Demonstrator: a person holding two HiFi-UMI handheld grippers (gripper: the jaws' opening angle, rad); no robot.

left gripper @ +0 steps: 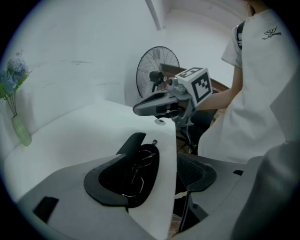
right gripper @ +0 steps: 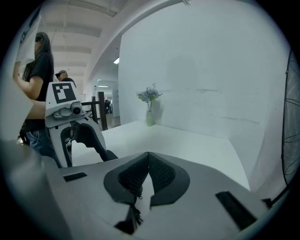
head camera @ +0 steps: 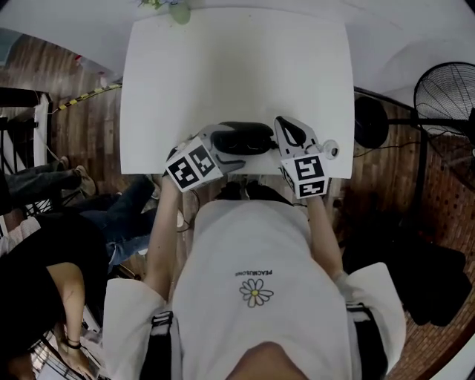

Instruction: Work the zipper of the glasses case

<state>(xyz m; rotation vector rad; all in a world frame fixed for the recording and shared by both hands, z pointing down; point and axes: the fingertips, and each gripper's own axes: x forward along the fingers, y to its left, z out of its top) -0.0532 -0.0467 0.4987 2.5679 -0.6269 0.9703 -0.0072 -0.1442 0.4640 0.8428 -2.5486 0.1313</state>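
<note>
A black glasses case (head camera: 245, 139) lies near the front edge of the white table (head camera: 237, 67). In the left gripper view the case (left gripper: 136, 164) is unzipped, with wire glasses (left gripper: 139, 165) inside and its zipper pull (left gripper: 153, 141) at the far end. My left gripper (head camera: 226, 151) (left gripper: 161, 169) is open: one jaw lies along the case and the other hangs off the table edge. My right gripper (head camera: 286, 132) (left gripper: 152, 106) (right gripper: 148, 159) hovers shut just beyond the case's right end, and I see nothing between its tips. Its own jaws hide the case in its view.
A vase of flowers (head camera: 178, 10) (left gripper: 21, 129) (right gripper: 149, 116) stands at the table's far edge. A floor fan (head camera: 445, 96) (left gripper: 157, 70) is to the right. People (head camera: 44, 260) are on the left, and one person (right gripper: 35, 84) stands beyond the left gripper (right gripper: 70, 119).
</note>
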